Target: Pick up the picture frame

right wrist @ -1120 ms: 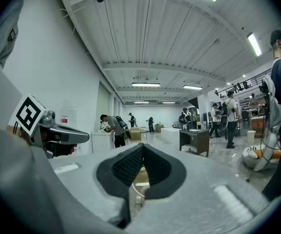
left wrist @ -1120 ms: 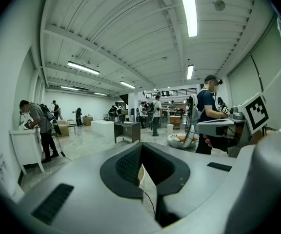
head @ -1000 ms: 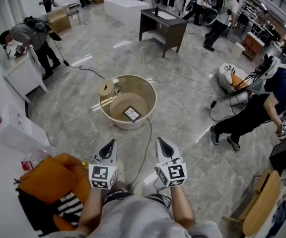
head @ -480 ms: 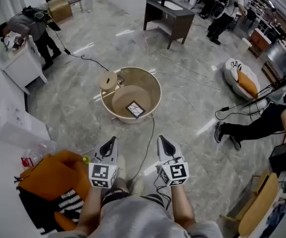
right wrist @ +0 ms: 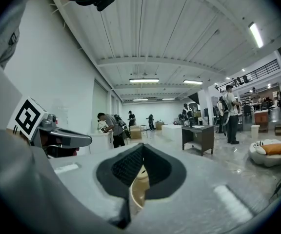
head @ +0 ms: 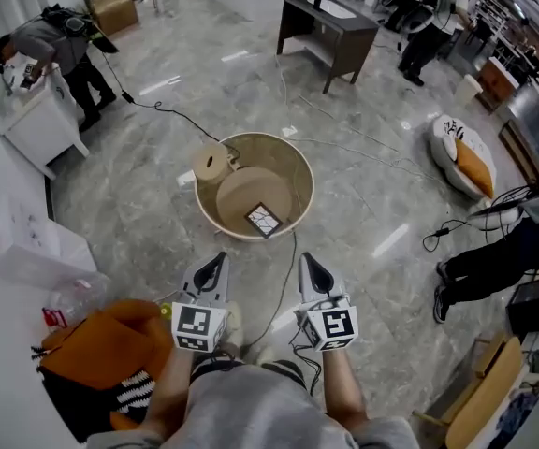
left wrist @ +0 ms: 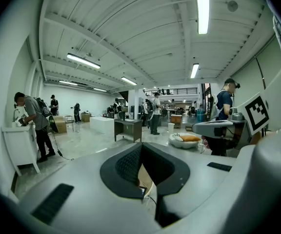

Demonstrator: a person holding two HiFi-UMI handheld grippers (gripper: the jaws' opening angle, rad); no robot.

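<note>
The picture frame (head: 263, 219), small and dark-edged with a pale patterned face, lies inside a round beige tub (head: 299, 180) on the marble floor. Both grippers hover side by side short of the tub, pointing at it. My left gripper (head: 217, 259) is shut and holds nothing. My right gripper (head: 304, 259) is also shut and holds nothing. In the left gripper view the black pads of the left gripper (left wrist: 141, 147) meet at the tip, with the tub (left wrist: 146, 178) seen below them. The right gripper view shows the same of the right gripper (right wrist: 142, 148) and the tub (right wrist: 137, 189).
A tan spool (head: 211, 165) leans on the tub's left rim. Cables (head: 279, 293) trail across the floor between the grippers. An orange bag (head: 101, 344) lies at the left, a dark desk (head: 333, 28) stands beyond, a white cabinet (head: 36, 129) far left. A person (head: 494, 260) crouches at the right.
Both grippers have travelled forward toward the tub, which now sits a little nearer and larger. The crouching person at the right has slid lower in view. The jaws have not changed.
</note>
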